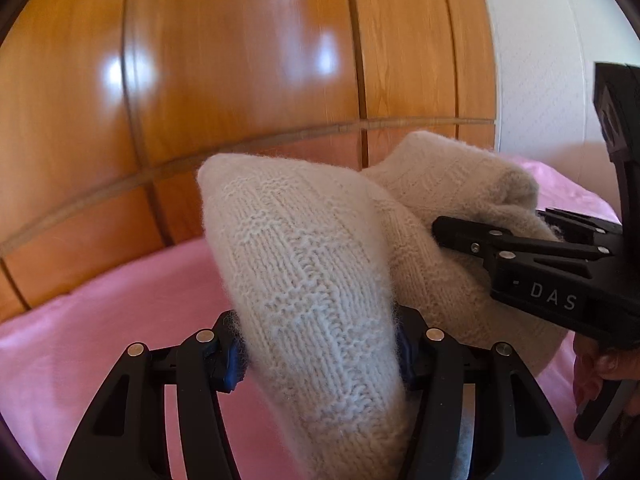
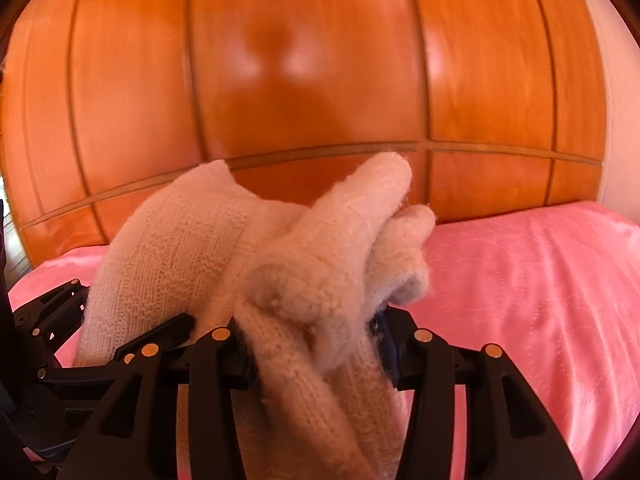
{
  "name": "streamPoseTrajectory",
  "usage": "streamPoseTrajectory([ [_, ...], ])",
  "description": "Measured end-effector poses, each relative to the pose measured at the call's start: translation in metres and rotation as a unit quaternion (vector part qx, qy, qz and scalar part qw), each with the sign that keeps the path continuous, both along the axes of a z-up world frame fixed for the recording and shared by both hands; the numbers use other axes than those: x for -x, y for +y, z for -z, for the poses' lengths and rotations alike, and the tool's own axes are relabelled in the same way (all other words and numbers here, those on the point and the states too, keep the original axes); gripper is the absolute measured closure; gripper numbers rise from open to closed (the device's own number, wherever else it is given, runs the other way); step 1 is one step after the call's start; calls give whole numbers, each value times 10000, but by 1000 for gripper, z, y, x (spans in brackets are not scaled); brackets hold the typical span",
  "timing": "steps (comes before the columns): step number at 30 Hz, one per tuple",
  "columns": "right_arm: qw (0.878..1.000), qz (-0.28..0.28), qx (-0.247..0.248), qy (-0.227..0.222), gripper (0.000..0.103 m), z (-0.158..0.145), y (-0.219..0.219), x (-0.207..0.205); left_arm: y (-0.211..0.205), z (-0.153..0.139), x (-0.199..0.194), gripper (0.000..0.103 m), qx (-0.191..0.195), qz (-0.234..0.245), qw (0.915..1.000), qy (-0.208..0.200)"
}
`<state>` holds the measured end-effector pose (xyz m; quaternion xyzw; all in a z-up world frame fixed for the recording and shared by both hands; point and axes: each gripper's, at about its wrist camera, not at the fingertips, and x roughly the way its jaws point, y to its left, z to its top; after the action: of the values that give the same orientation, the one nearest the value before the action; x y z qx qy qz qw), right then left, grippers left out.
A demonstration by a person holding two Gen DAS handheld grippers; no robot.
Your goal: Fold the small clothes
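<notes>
A cream knitted garment is held up above the pink bed cover. My left gripper is shut on one thick fold of it. My right gripper is shut on a bunched part of the same garment. In the left wrist view the right gripper reaches in from the right and its fingers press into the knit. In the right wrist view the left gripper shows at the lower left beside the cloth. The garment's lower part is hidden behind the fingers.
A glossy wooden headboard with panel grooves stands close behind the bed and also fills the right wrist view. A white wall is at the right. The pink cover spreads to the right.
</notes>
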<state>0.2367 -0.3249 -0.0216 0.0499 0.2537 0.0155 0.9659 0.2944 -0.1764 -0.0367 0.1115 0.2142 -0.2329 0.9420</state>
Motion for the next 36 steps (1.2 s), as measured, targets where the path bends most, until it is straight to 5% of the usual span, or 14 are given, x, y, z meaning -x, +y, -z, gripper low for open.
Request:
streamPoseTrajectory([
  [3,9997,179,33,135,58,20,-18,-21,-7,22,-27,44,-60,-204,9988,432],
  [5,9986,326,-194,373,56,37,-32,-37,7,30,-42,36,357,-284,9947,926],
  [9,9869,995,-986,795,25,60,-71,-48,35,39,-51,15,993,-278,9808,1656],
  [12,9808,1152,-1220,998,16,63,-83,-49,48,43,-43,13,1264,-312,9729,1911],
  [16,9785,1375,-1159,1009,11,55,-84,-34,57,45,-20,13,1290,-424,9728,1874],
  [21,9822,1413,-1129,515,10,33,-73,22,63,44,-1,13,1293,-660,9737,1758],
  [25,9734,1968,-188,1161,9,47,-63,26,57,41,9,12,957,-903,9790,1556],
  [30,9678,2187,-390,1182,5,49,-71,36,45,34,42,8,293,-1170,9885,912],
  [36,9745,2003,-86,1008,2,38,-43,66,56,27,70,6,345,-1523,9856,650],
])
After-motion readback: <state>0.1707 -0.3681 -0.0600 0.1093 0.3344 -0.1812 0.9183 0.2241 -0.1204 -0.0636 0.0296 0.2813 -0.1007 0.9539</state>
